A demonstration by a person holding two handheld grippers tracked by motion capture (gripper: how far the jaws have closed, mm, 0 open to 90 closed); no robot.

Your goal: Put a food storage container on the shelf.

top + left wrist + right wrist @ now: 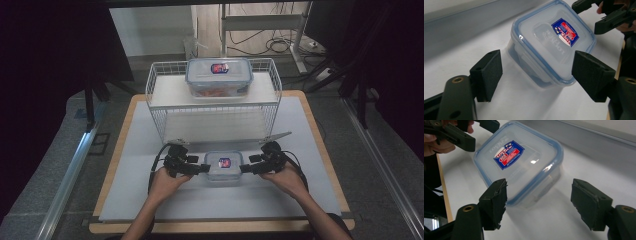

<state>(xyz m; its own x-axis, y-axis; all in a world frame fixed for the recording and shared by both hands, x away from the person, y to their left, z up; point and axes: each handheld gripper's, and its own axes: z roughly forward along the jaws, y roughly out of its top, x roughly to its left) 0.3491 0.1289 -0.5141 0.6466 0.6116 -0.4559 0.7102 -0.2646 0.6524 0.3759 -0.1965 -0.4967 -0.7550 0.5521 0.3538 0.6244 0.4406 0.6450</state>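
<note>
A small clear container (pixel 224 166) with a blue-rimmed lid and a red and blue label sits on the white mat near the table's front. My left gripper (pixel 202 169) is at its left side and my right gripper (pixel 245 168) at its right side. In the left gripper view the container (pixel 554 42) has one corner between the open jaws of the left gripper (pixel 536 72), and the left pad stands clear of it. In the right gripper view the container (pixel 519 162) lies ahead of the right gripper (pixel 539 200), whose right pad is well apart from it.
A white wire rack (pixel 160 107) stands behind the container. Its shelf carries a larger blue-lidded container (pixel 219 76) with something orange inside. The mat (pixel 305 150) covers a wooden table. Desk legs and cables lie on the floor beyond.
</note>
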